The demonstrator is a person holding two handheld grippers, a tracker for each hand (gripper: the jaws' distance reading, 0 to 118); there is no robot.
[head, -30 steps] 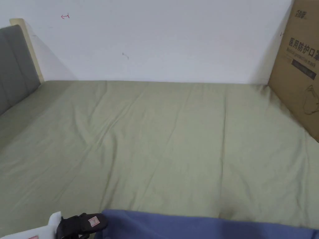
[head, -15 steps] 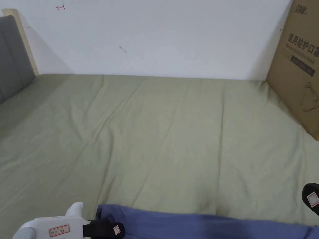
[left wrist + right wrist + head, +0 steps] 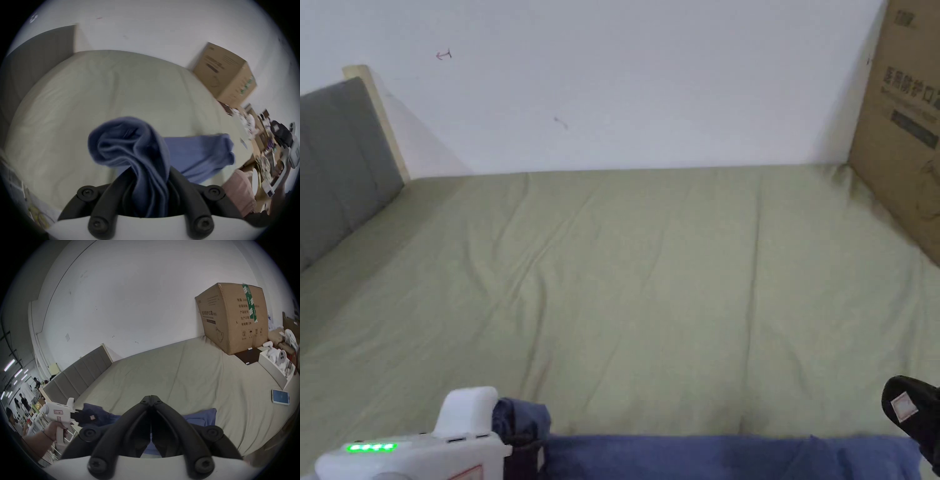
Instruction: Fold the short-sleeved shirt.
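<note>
the left gripper (image 3: 151, 191) is clamped on a bunched corner of the blue shirt (image 3: 199, 155), which now stands lifted in a fold where it lay flat half a second ago. the rest of the shirt lies along the near edge of the green bedsheet (image 3: 650, 281). the right gripper (image 3: 150, 400) has its jaws pressed together, empty, above the shirt.

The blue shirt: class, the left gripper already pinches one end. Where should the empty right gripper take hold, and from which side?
Probably the free far corner of the blue shirt, approached from the right gripper's own side, low over the green sheet. That corner lies flat, opposite the bunch clamped in the left gripper, so gripping there should let the cloth spread evenly.
</note>
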